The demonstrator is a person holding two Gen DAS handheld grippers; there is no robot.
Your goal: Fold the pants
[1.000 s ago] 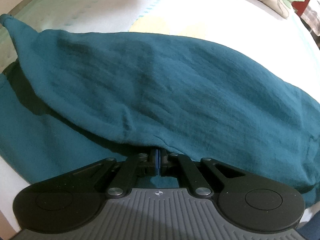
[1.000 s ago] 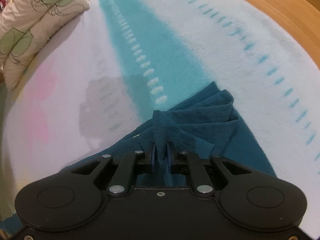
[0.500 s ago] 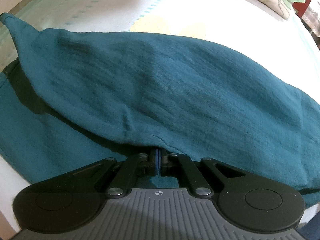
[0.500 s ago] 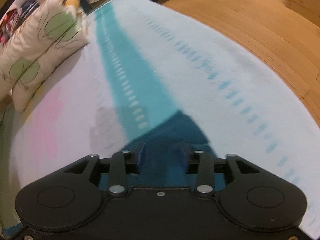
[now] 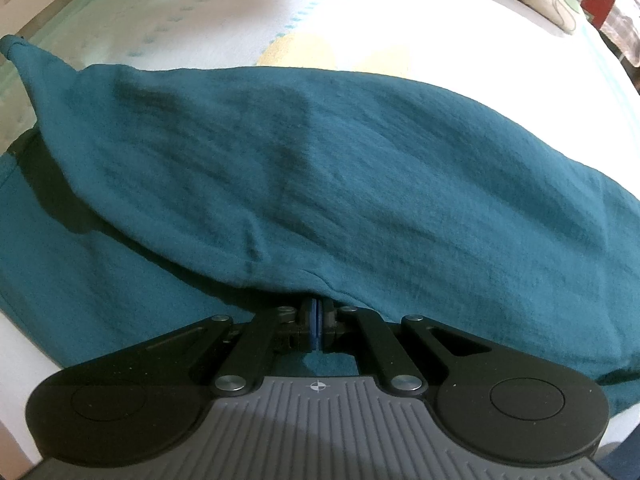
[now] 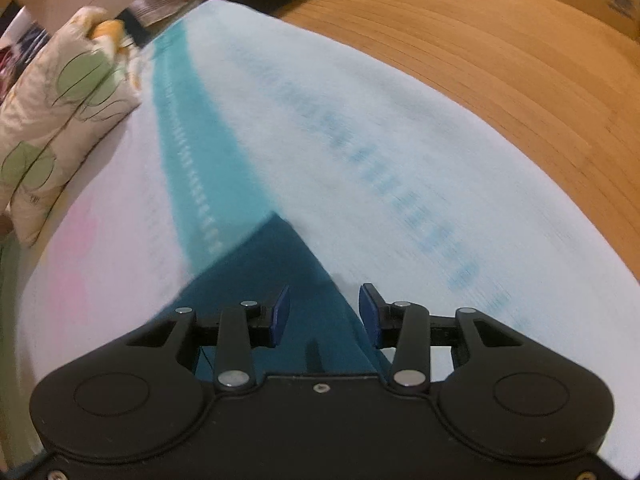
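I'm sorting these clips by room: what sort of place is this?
Probably a bedroom: the teal pants lie on a white, pastel-patterned bed sheet, with a leaf-print pillow beside it and wooden flooring beyond.

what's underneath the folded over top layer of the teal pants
A second layer of the same teal cotton pants shows at the left, lying on the white patterned bedsheet. How far that lower layer reaches under the fold is covered.

Both cams ride the grippers, tilted steeply down at the bed. Left one sits right over the teal pants [image 5: 320,184]; right looks past a corner toward the pillow [image 6: 60,112]. Pants show in both
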